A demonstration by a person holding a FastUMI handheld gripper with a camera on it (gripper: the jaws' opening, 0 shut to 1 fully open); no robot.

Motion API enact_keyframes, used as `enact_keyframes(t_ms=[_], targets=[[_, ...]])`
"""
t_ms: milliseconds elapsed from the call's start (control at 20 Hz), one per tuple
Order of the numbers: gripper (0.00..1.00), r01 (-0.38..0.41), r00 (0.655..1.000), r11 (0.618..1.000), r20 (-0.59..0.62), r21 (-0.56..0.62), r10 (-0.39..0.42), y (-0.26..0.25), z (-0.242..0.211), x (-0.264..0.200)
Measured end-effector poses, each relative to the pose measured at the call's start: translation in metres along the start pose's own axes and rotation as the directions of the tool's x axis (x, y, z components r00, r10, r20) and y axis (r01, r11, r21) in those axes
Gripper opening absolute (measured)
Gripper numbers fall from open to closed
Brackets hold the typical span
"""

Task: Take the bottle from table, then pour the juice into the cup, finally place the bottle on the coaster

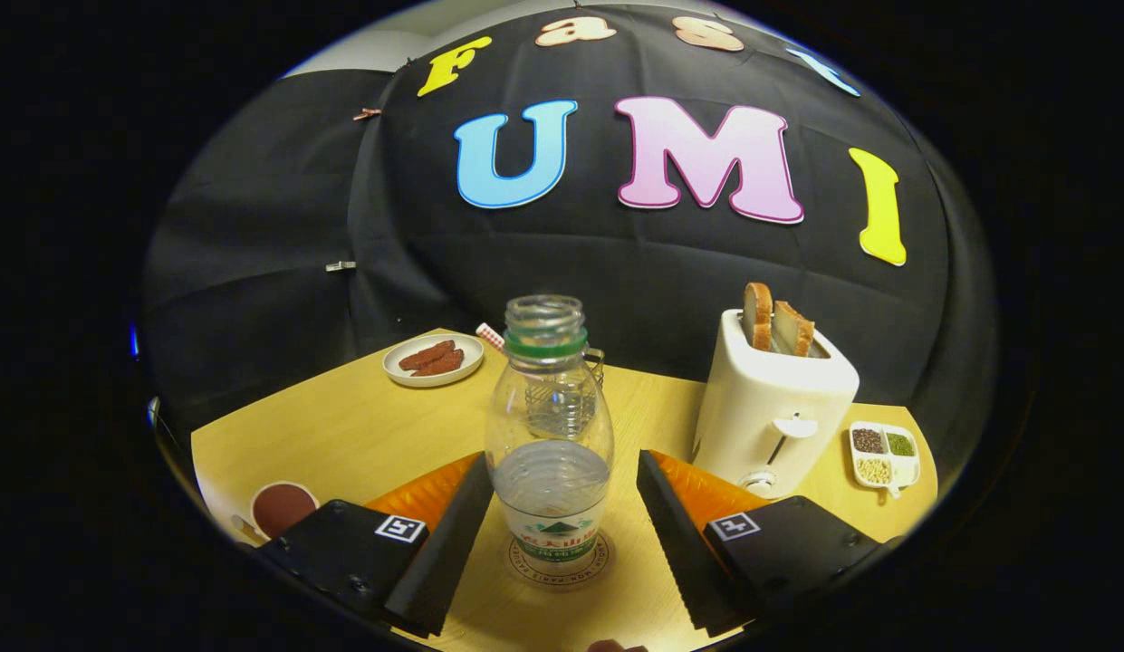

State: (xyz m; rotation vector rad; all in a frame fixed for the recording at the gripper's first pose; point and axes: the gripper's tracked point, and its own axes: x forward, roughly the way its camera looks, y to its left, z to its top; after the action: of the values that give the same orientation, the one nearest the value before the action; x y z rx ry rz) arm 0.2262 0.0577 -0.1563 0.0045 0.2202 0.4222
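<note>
Gripper (560, 507) wide open, fingers either side of bottle (550, 426), not touching. Bottle upright on coaster (558, 560) between fingers, capless, part full.

Risk: finger nudging bottle could tip it, spill onto counter (362, 435).

Count: one bottle, one coaster, one glass cup (590, 364) beyond bottle, one toaster (770, 412) with two bread slices (775, 326), one plate (433, 359), one seed tray (884, 455), one bowl (283, 507).
</note>
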Motion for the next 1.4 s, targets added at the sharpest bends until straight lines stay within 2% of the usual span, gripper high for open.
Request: enact_keyframes(t_ms=[250,400,550,800,1050,1200,1400], targets=[[0.97,0.055,0.996,0.998,0.078,-0.020,-0.053,-0.010,0.045,-0.050],[0.98,0.162,0.979,0.987,0.124,-0.001,-0.161,-0.033,0.079,-0.102],[0.98,0.170,0.970,0.984,0.170,0.050,-0.177,-0.027,0.110,-0.156],[0.98,0.277,0.933,0.961,0.233,0.022,-0.274,-0.039,0.145,-0.256],[0.98,0.372,0.902,0.928,0.228,0.017,-0.365,-0.046,0.132,-0.324],[0.98,0.392,0.897,0.919,0.202,0.051,-0.393,-0.045,0.119,-0.341],[0.98,0.405,0.892,0.914,0.205,0.038,-0.403,-0.047,0.117,-0.349]])
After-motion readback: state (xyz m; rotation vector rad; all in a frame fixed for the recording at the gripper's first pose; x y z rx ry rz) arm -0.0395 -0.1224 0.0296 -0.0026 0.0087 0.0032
